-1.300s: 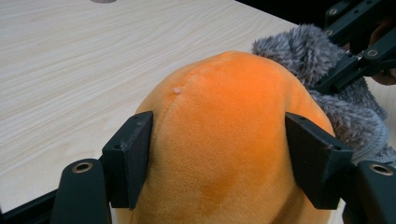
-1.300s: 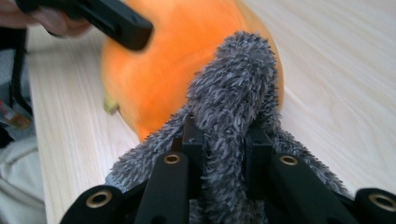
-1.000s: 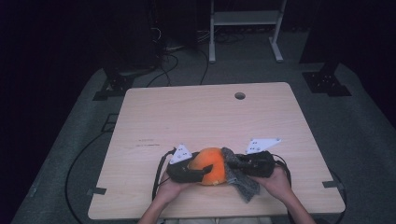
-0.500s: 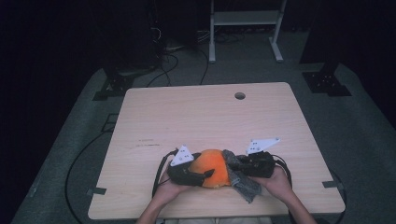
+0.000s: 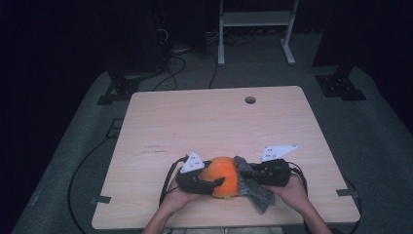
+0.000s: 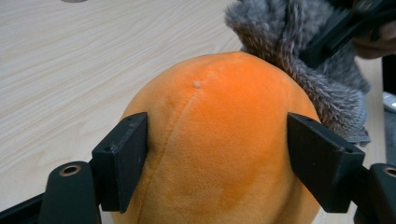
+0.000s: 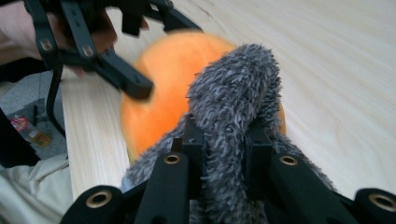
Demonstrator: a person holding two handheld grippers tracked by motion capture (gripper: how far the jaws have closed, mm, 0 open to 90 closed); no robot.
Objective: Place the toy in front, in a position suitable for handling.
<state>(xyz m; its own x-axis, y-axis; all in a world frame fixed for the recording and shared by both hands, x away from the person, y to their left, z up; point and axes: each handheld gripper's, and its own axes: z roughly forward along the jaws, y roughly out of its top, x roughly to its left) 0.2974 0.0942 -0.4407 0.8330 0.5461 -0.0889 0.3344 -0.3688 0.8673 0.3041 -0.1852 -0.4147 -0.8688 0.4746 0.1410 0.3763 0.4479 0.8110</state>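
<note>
Left gripper (image 6: 217, 154) just closing, jaws flanking orange plush ball (image 6: 219, 140), right gripper (image 7: 224, 154) clamped on grey furry cloth (image 7: 233, 93) beside it, pale desk (image 5: 204, 122)

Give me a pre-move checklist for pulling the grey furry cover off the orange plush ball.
1. Right gripper clamped on the grey furry cover: ok, jaws pinch a fold.
2. Left gripper holding the orange plush ball: cannot tell; its jaws flank the ball and have just been closing, firm contact unclear.
3. Ball resting on the table: ok.
4. Cover partly off the ball: ok, orange exposed.
5. Free space on the table behind the ball: ok.
</note>
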